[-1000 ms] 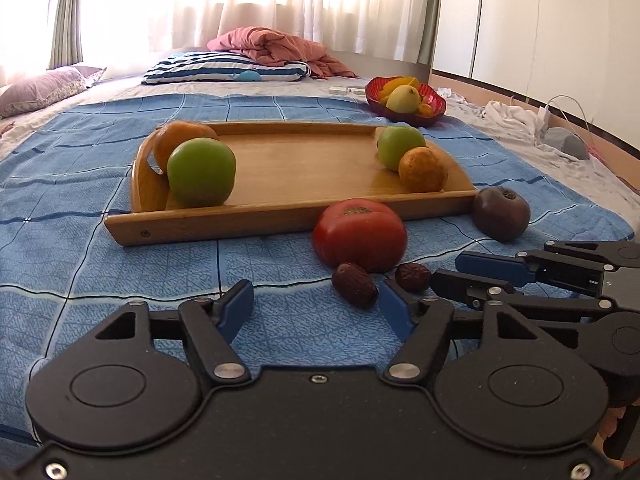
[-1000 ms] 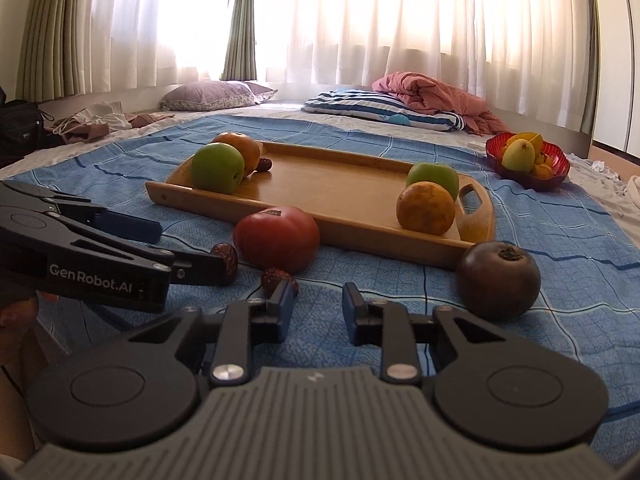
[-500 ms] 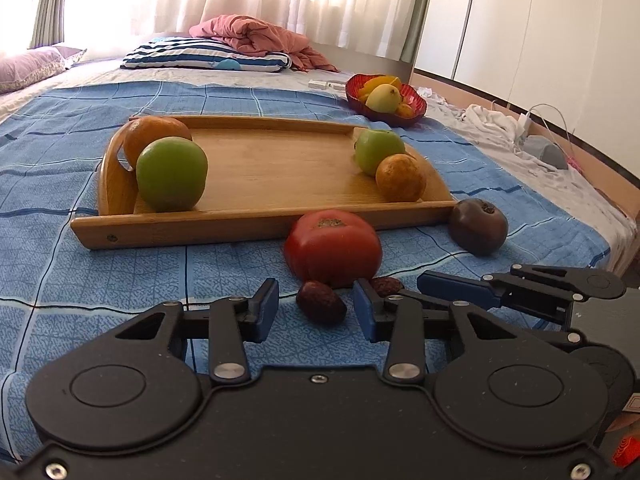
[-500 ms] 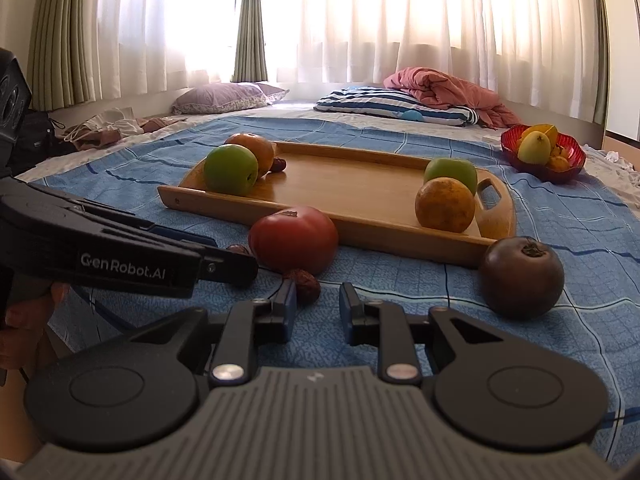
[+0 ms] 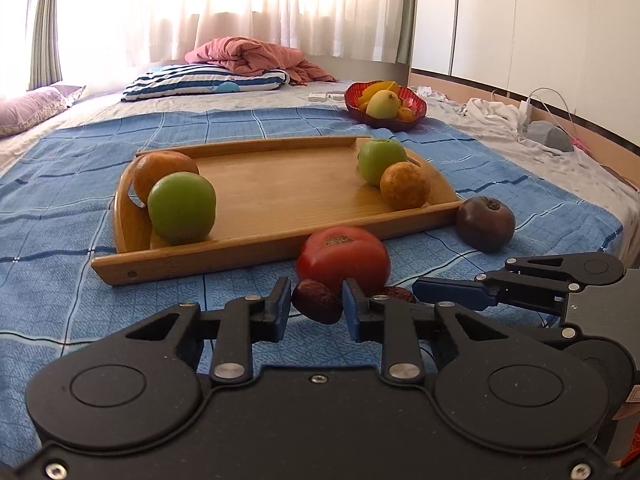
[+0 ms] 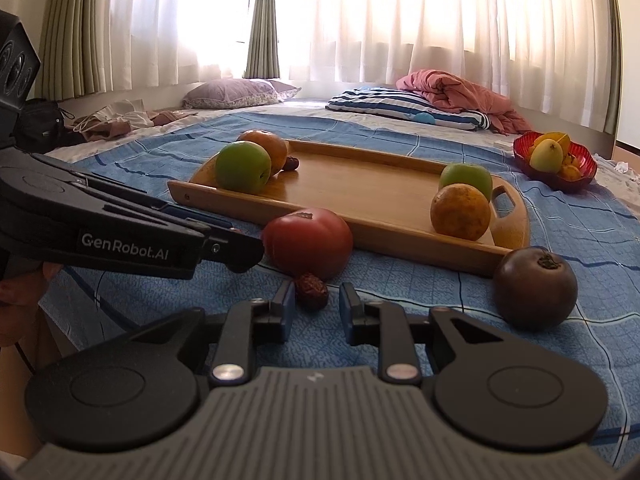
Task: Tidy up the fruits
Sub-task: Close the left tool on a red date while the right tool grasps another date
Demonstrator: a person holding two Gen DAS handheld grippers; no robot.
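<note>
Danger of losing small wrinkled dark-red date (image 5: 316,307): being pinched now in left tool (image 5: 316,300), jaws just having been closing on it, low on blue checked bedcover (image 5: 60,220), right against big red tomato (image 5: 344,258); possibly popping out sideways, or nudging tomato away, when lifting. Right tool (image 6: 316,306) standing narrow, gripping nothing, second date (image 6: 311,297) lying at its tips. Lying in wooden tray (image 5: 280,196): two green apples (image 5: 182,208), two oranges (image 5: 404,190), one small dark date (image 6: 291,163). Sitting in red glass bowl (image 5: 386,120): yellow fruits (image 5: 383,105).

Sunlit white curtains (image 6: 400,20), blue bedspread (image 5: 60,208)
</note>
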